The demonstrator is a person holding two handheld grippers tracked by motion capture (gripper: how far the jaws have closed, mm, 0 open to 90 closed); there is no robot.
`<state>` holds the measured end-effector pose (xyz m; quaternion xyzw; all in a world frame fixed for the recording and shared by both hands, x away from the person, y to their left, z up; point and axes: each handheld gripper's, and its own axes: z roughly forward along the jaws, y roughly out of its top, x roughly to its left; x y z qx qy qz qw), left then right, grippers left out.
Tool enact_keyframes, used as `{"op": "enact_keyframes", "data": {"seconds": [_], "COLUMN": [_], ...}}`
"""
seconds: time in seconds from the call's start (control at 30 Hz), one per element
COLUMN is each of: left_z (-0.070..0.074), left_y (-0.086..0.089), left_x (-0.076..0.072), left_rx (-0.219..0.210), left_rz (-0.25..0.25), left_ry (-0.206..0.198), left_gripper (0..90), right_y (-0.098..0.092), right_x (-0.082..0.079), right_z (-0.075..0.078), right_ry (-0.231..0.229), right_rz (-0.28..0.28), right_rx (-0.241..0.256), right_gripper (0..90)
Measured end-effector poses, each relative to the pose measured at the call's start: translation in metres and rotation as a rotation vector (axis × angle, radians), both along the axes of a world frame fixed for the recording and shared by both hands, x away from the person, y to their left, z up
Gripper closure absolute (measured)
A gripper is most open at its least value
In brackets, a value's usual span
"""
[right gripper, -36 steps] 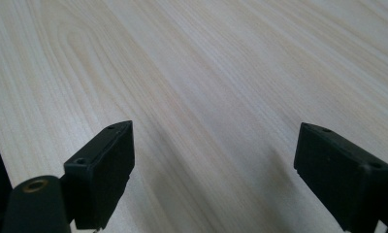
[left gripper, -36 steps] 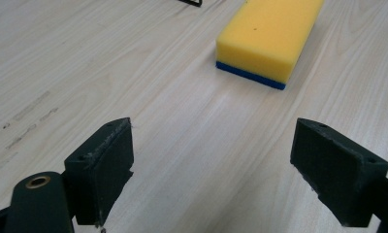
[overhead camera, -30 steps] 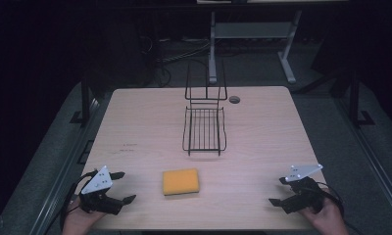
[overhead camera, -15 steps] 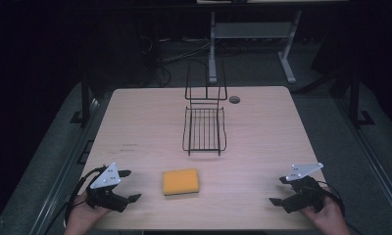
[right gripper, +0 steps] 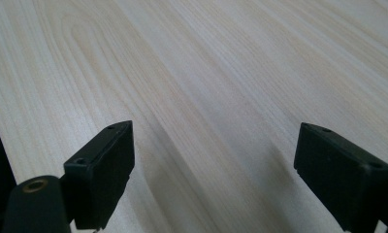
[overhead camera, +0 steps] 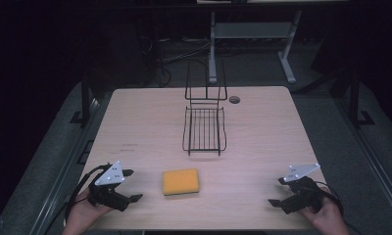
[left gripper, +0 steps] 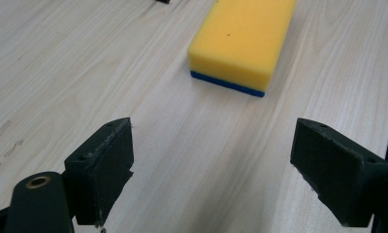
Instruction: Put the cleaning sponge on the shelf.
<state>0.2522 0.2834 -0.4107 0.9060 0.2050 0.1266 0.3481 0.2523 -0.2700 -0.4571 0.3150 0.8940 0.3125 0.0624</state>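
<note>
A yellow sponge [overhead camera: 181, 181] with a blue underside lies flat near the table's front edge, and it also lies ahead in the left gripper view as the sponge [left gripper: 243, 41]. My left gripper [overhead camera: 131, 185] hovers just left of it, open, with its jaws wide apart and nothing between them [left gripper: 228, 170]. My right gripper [overhead camera: 278, 191] is at the front right of the table, also open and empty [right gripper: 231, 170], over bare wood. A black wire rack [overhead camera: 204, 128] stands at the middle of the table beyond the sponge.
The wooden table [overhead camera: 267, 137] has a round cable hole [overhead camera: 234, 99] near its back edge. Dark floor, cables and a white stand leg [overhead camera: 287, 63] lie beyond. The table's front edge runs just under both hands.
My left gripper has moved right toward the sponge, and now points at it. The right gripper has stayed put.
</note>
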Motion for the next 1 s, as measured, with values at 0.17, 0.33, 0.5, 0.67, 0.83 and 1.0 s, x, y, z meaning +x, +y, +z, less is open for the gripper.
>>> {"op": "enact_keyframes", "data": {"seconds": [0.17,0.33,0.5,0.67,0.83,1.0], "left_z": [0.005,0.01,0.014,0.018,0.022,0.025], "left_y": [-0.005,-0.01,-0.013,-0.015,-0.019,-0.025], "left_x": [0.001,0.003,0.004,0.006,0.007,0.008], "left_rx": [0.012,0.027,0.033,0.037,0.04,0.046], "left_rz": [-0.009,-0.02,-0.019,-0.023,-0.024,-0.035], "left_ry": [-0.007,-0.006,-0.005,-0.001,0.0,0.001], "left_gripper": [15.0,15.0,15.0,15.0,15.0,15.0], "right_y": [0.0,0.001,0.002,0.003,0.003,0.004], "right_x": [0.0,0.0,0.0,0.0,0.0,0.0], "right_z": [0.0,-0.001,0.0,-0.001,0.001,0.001], "right_ry": [-0.007,-0.004,-0.003,-0.001,0.0,0.002], "right_rz": [0.006,0.005,0.007,0.011,0.011,0.014], "right_rx": [-0.004,-0.015,-0.014,-0.016,-0.014,-0.012], "right_gripper": [14.1,14.1,14.0,14.1,14.0,14.0]}}
